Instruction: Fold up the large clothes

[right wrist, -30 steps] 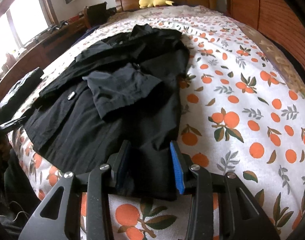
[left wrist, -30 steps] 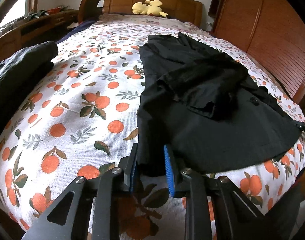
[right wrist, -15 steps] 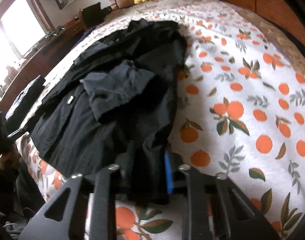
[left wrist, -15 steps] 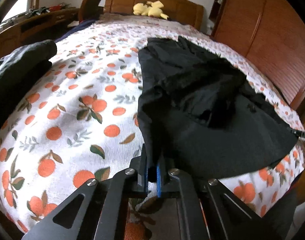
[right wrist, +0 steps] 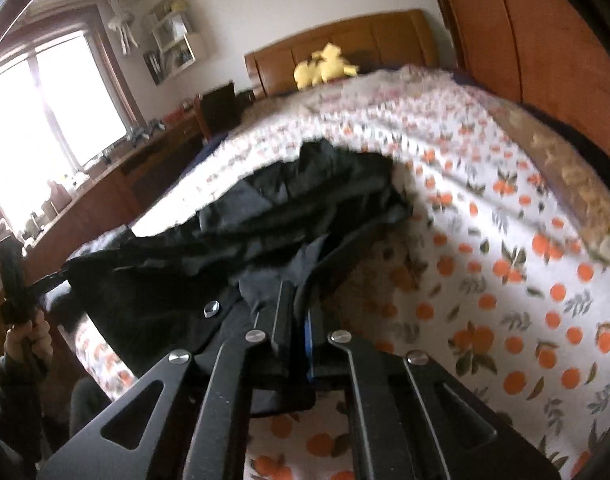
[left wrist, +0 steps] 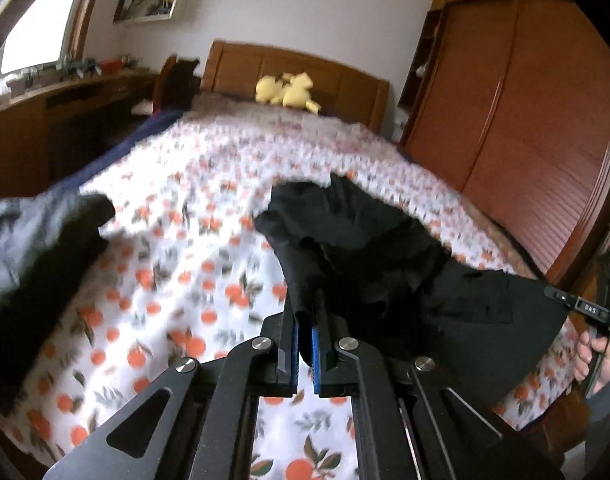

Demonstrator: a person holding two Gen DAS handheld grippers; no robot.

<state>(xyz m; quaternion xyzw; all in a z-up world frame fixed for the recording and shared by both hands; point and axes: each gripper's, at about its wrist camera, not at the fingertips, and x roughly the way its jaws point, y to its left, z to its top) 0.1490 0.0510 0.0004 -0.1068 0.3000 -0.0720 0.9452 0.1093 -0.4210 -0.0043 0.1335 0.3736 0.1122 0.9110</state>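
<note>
A large black garment lies on the orange-print bed sheet, with its near edge raised off the bed. My left gripper is shut on the left corner of that hem, with cloth pinched between the blue pads. The right wrist view shows the same garment bunched up. My right gripper has its jaws closing tight on the other hem corner. Each gripper also shows in the other's view: the right gripper at the far right, the left gripper at the far left, each held by a hand.
A pile of dark clothes lies on the bed's left side. A yellow plush toy rests against the wooden headboard. A wooden wardrobe stands along the right, and a desk under the window on the left.
Both grippers went from open around the hem to shut on it. Both then rose, lifting the garment's near edge off the bed and bunching the cloth towards the headboard.
</note>
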